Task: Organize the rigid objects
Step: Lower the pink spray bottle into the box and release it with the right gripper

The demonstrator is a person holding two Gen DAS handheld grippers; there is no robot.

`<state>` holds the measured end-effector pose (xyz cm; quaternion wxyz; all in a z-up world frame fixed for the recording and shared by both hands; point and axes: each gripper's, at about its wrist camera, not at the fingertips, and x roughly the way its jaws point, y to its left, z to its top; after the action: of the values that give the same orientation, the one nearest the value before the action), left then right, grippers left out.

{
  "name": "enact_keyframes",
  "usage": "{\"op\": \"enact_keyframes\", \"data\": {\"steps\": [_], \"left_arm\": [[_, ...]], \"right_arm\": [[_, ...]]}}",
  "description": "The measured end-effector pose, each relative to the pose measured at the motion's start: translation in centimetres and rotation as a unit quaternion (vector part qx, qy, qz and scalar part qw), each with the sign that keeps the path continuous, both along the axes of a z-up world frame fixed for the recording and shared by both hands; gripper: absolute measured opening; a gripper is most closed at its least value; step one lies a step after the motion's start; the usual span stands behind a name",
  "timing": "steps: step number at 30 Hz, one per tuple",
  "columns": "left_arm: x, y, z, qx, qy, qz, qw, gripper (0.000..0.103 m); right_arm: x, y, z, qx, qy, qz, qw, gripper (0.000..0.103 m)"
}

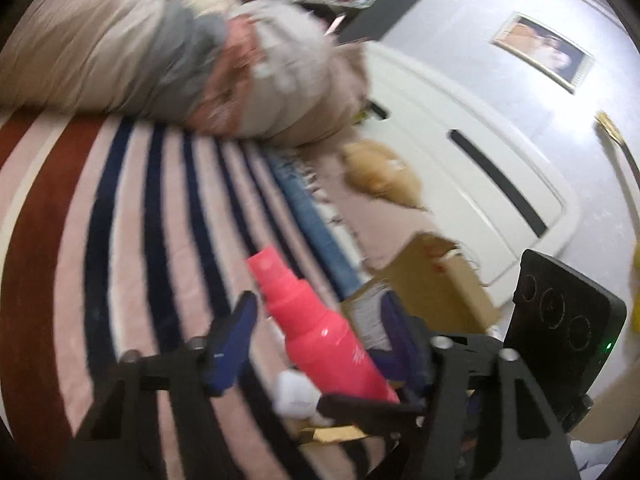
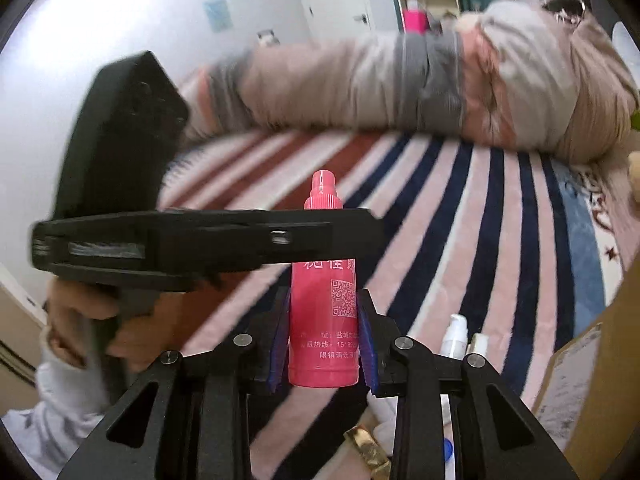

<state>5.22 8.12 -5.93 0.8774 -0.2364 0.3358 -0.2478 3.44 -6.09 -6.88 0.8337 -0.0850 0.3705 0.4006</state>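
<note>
My right gripper (image 2: 323, 344) clamps the pink spray bottle (image 2: 323, 320) upright, nozzle pointing far; my left gripper (image 1: 320, 344) spreads wide around it, nearest

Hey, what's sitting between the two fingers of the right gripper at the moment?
The pink spray bottle, standing upright, with the right gripper shut on its lower body. The right wrist view shows this plainly.

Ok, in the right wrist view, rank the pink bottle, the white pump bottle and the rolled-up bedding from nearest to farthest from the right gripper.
1. Pink bottle: clamped upright between the right gripper's fingers.
2. White pump bottle: just to the right, beside the cardboard box.
3. Rolled-up bedding: far end of the striped blanket, across the top.
</note>
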Motion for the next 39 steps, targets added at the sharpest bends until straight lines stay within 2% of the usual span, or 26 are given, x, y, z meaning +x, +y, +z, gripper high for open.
{"op": "enact_keyframes", "data": {"steps": [1, 7, 13, 19, 23, 31, 34, 36, 39], "left_arm": [[0.0, -0.6, 0.9, 0.005, -0.008, -0.002, 1.0000, 0.036], [0.0, -7.0, 6.0, 0.054, -0.058, -0.043, 0.9959, 0.032], [0.9, -16.0, 8.1, 0.106, -0.078, -0.099, 0.9864, 0.030], [2.5, -24.9, 7.6, 0.139, -0.066, -0.164, 0.9745, 0.030], [3.3, -29.0, 6.7, 0.163, -0.049, -0.190, 0.9669, 0.030], [4.7, -33.2, 3.5, 0.211, 0.004, -0.214, 0.9537, 0.031], [4.9, -33.7, 3.0, 0.229, 0.010, -0.210, 0.9504, 0.041], [5.0, -33.6, 3.0, 0.235, 0.011, -0.200, 0.9511, 0.061], [5.1, -32.9, 3.3, 0.231, 0.008, -0.190, 0.9543, 0.064]], "right_arm": [[-0.5, -0.7, 0.9, 0.010, -0.007, 0.000, 1.000, 0.026], [-1.8, -4.8, 4.8, 0.042, -0.044, -0.026, 0.998, 0.026], [-1.9, -12.7, 6.5, 0.072, -0.047, -0.079, 0.993, 0.026], [-1.5, -20.2, 6.4, 0.093, -0.033, -0.132, 0.986, 0.027], [-1.0, -23.7, 5.6, 0.093, -0.024, -0.162, 0.982, 0.027], [-0.2, -25.9, 3.0, 0.017, -0.003, -0.195, 0.981, 0.027], [-0.3, -26.1, 2.4, 0.004, -0.002, -0.203, 0.979, 0.027], [-0.3, -26.4, 2.2, -0.003, 0.000, -0.211, 0.978, 0.028], [-0.2, -26.6, 2.1, -0.006, 0.004, -0.218, 0.976, 0.031]]}}
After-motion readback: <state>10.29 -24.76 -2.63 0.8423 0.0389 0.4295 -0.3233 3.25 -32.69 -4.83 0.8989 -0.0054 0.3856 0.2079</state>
